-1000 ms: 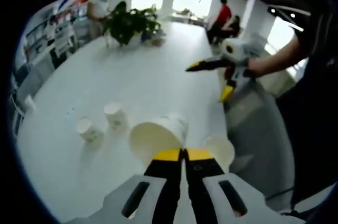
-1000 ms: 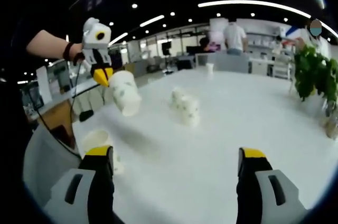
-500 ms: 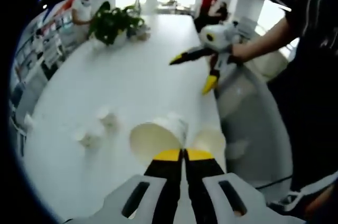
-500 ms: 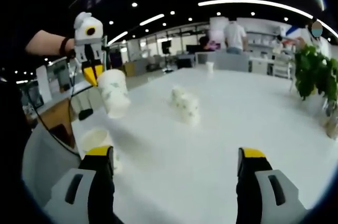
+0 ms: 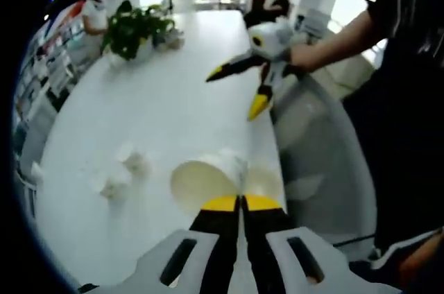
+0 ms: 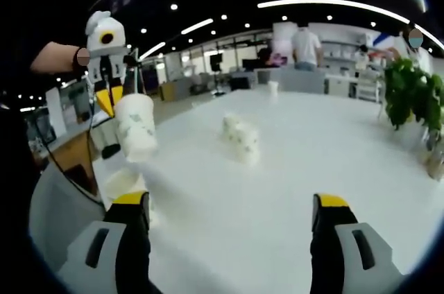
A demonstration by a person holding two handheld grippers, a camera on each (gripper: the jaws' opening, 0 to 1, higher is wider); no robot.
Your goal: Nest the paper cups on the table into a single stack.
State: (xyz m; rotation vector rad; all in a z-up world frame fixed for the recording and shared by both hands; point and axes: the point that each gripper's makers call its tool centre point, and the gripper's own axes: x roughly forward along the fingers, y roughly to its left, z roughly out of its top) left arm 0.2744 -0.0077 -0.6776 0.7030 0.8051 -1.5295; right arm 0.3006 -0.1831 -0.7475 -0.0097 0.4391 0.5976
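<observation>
My left gripper (image 5: 241, 200) is shut on the rim of a white paper cup (image 5: 208, 179). In the right gripper view this held cup (image 6: 137, 127) hangs roughly upright under the left gripper (image 6: 109, 100), just above another cup (image 6: 125, 183) that stands near the table's edge. That lower cup (image 5: 267, 179) shows partly behind the held one. Two more cups (image 5: 118, 173) stand close together further in on the table (image 6: 333, 148), seen also as a pair of cups (image 6: 241, 140). My right gripper (image 6: 232, 202) is open and holds nothing; it hovers over the table as the yellow-tipped right gripper (image 5: 234, 93).
A potted plant (image 5: 132, 27) stands at the far end of the long white table, seen again as a plant (image 6: 409, 93). A small cup (image 6: 275, 88) sits far off. A grey chair (image 5: 312, 134) is at the table's edge. People stand in the background.
The held cup has swung from tilted to roughly upright and shifted over the cup near the table's edge. The right gripper has stayed open and hardly moved.
</observation>
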